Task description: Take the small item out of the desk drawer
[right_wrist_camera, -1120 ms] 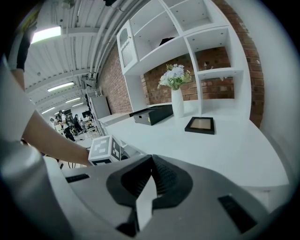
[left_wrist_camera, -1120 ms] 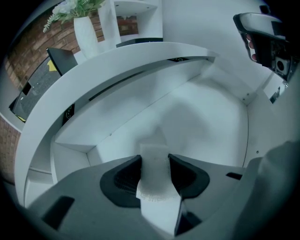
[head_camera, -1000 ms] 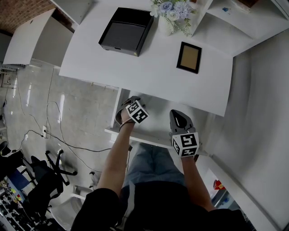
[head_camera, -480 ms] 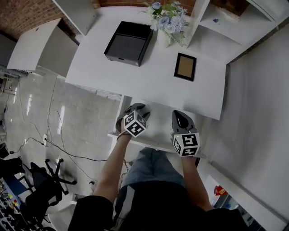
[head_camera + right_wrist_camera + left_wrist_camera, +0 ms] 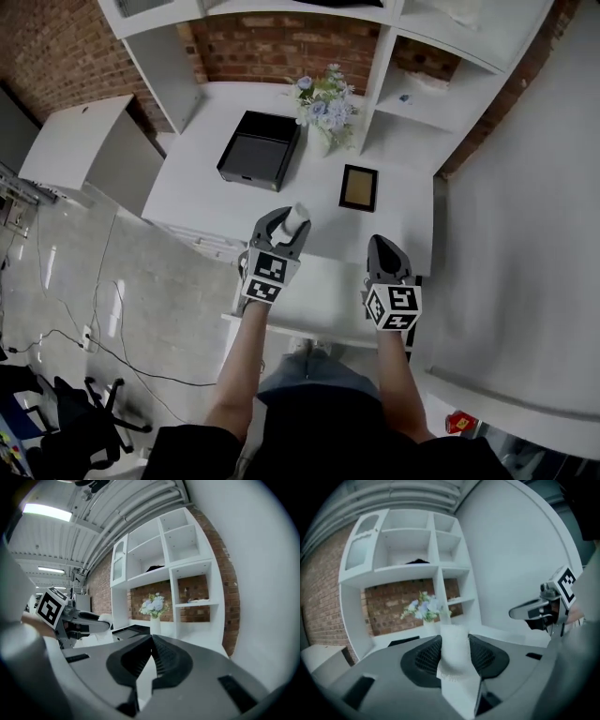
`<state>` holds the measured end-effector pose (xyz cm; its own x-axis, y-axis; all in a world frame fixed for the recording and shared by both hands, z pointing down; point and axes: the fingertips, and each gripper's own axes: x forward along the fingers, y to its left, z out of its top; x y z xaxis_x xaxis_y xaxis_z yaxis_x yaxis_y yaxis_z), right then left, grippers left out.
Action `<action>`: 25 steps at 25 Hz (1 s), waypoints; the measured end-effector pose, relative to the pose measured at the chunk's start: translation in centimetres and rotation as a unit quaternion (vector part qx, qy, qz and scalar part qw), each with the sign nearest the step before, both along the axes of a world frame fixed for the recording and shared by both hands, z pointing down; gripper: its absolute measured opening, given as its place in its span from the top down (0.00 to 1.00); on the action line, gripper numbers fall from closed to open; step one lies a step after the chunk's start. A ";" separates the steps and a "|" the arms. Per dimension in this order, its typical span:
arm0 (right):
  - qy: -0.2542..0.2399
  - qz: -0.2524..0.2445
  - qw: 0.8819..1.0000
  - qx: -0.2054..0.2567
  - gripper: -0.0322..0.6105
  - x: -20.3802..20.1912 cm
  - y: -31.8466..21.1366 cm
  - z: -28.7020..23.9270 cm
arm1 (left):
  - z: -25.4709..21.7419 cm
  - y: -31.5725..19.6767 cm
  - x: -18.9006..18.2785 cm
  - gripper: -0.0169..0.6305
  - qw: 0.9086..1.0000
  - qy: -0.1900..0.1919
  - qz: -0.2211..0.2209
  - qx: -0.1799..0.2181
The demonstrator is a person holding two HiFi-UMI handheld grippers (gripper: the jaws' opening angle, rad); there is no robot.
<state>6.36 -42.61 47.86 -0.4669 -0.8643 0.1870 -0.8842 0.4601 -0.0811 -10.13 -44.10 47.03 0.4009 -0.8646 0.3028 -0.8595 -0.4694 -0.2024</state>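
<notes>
We hold the small white item in the left hand-held gripper. Its jaws are clenched on the item from both sides, and the item stands upright between them with its top poking past the tips. It looks pale and soft, but we cannot tell what it is made of. The item is up in the air over the front edge of the table, outside the drawer, which juts out from below that edge. Our right hand-held gripper hangs over the drawer's right side, its jaws pressed together at the tips with nothing between them. The two grippers are well apart. On the table a black tray lies to the left. A vase of flowers stands just beside the tray, and a dark picture frame lies flat near the item.
</notes>
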 end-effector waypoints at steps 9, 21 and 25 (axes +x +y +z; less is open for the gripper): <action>-0.016 0.049 0.997 0.057 0.95 4.1 -0.7 -5.1 | -8.6 -0.2 -0.7 0.72 0.984 0.122 -0.069 0.110; -0.011 0.048 0.996 0.069 0.95 4.5 -0.4 -5.8 | -7.6 0.8 -0.2 0.72 0.983 0.131 -0.074 0.106; 0.001 0.052 0.996 0.069 0.95 4.6 -0.5 -5.6 | -7.0 0.9 -0.2 0.72 0.984 0.128 -0.077 0.099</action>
<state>10.94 -43.07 42.24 -0.3725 -0.9259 0.0635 -0.9280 0.3718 -0.0222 -10.31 -43.20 40.02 0.3025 -0.9527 0.0279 -0.9518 -0.3035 -0.0452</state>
